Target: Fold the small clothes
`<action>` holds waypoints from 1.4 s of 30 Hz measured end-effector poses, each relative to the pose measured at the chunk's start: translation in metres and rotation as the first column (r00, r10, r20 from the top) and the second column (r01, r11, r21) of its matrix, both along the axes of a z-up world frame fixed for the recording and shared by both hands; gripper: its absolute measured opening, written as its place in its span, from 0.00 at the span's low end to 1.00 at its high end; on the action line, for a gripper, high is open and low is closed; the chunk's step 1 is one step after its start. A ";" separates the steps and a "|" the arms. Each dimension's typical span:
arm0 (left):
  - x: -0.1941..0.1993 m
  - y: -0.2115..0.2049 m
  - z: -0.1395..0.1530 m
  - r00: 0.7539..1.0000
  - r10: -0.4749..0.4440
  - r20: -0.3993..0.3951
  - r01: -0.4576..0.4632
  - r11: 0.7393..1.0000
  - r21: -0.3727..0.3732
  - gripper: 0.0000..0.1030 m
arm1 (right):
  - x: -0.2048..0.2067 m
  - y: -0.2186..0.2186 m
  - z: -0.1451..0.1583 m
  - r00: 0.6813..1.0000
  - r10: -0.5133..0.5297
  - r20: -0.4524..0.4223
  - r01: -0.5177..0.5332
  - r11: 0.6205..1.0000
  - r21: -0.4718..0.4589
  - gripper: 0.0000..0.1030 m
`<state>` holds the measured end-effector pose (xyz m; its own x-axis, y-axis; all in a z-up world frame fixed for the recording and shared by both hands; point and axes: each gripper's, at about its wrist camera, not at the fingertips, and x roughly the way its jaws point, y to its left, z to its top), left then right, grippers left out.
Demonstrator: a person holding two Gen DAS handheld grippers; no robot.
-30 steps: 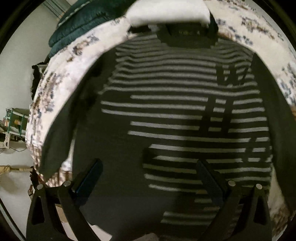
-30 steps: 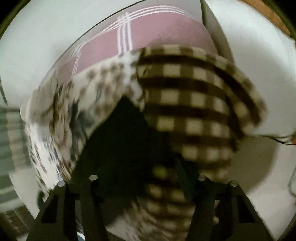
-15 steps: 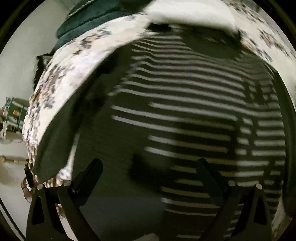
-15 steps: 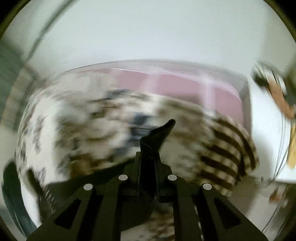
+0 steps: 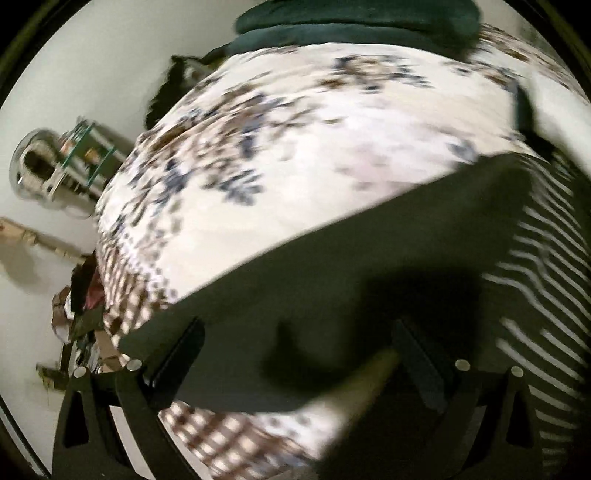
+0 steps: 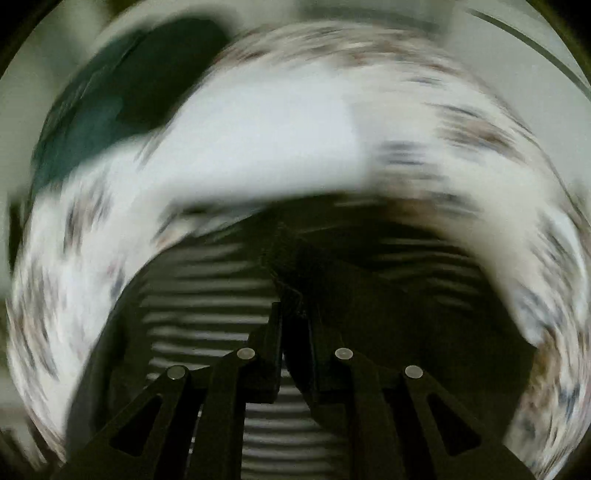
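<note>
Blur smears both views. From the left wrist, the left gripper (image 5: pixel 295 350) has its two fingers (image 5: pixel 177 354) spread wide apart with nothing between the pads. Under them lies a plain dark sleeve (image 5: pixel 369 266) of the striped top (image 5: pixel 546 280), running diagonally across the floral bedspread (image 5: pixel 295 147); the garment's black-and-white striped body spreads off to the right. A dark green blanket (image 5: pixel 354 22) sits at the far edge of the bed, and a white folded item (image 5: pixel 554 110) lies near the upper right. A checked cloth (image 5: pixel 207 439) shows at the bedspread's lower left edge, and cluttered odds and ends stand on the pale floor at the left.

From the right wrist, the right gripper (image 6: pixel 291 317) has its fingers drawn together, clamped on a dark fold of the striped top (image 6: pixel 207 291), which rises up from between the tips. Striped fabric lies beneath and left of the fingers. Beyond it the floral bedspread (image 6: pixel 74 277) curves around, with the white folded item (image 6: pixel 266 147) and the dark green blanket (image 6: pixel 96 110) farther off.
</note>
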<state>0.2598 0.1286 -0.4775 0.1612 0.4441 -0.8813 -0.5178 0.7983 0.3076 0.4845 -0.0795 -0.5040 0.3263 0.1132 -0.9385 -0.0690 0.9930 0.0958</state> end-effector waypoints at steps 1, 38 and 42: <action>-0.003 0.013 -0.003 1.000 0.019 -0.004 -0.019 1.000 -0.001 1.00 | 0.003 0.046 -0.016 0.997 0.074 -0.026 -0.075 0.996 -0.037 0.11; -0.171 0.229 -0.049 0.863 0.497 0.088 -0.412 0.795 -0.446 0.04 | -0.136 0.005 -0.049 0.933 -0.050 -0.356 0.073 0.996 0.052 0.73; -0.163 0.246 0.009 0.825 0.513 0.237 -0.389 0.820 -0.420 0.04 | -0.145 0.014 -0.045 0.940 -0.015 -0.342 0.033 0.998 0.048 0.73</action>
